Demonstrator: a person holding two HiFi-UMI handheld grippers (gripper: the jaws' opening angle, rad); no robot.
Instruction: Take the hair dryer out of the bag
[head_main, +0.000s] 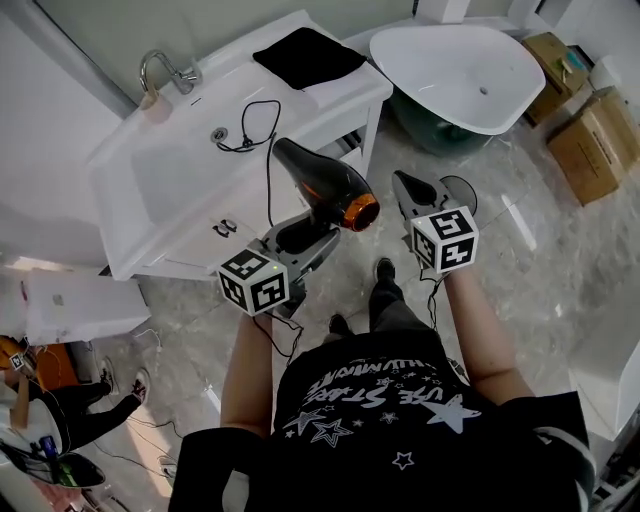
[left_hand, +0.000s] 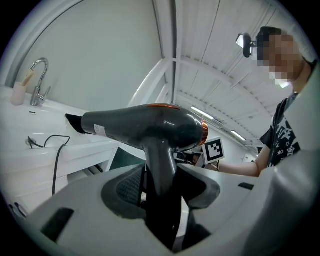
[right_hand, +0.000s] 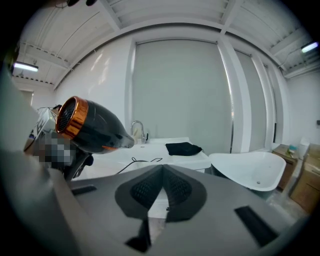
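Observation:
A black hair dryer (head_main: 325, 185) with an orange ring at its rear hangs in the air in front of the white sink counter (head_main: 175, 215). My left gripper (head_main: 303, 237) is shut on its handle (left_hand: 160, 170), with the barrel lying level above the jaws. Its black cord (head_main: 262, 125) runs back onto the counter. A flat black bag (head_main: 308, 55) lies on the counter's far right end, apart from both grippers. To the right of the dryer, my right gripper (head_main: 412, 190) is shut with nothing in it. The right gripper view shows the dryer (right_hand: 90, 127) at left and the bag (right_hand: 183, 148) ahead.
A faucet (head_main: 165, 70) stands at the counter's back left by the sink drain (head_main: 219, 133). A white tub (head_main: 460, 75) sits on the floor at right, with cardboard boxes (head_main: 590, 140) beyond it. Another person (head_main: 70, 410) crouches at lower left.

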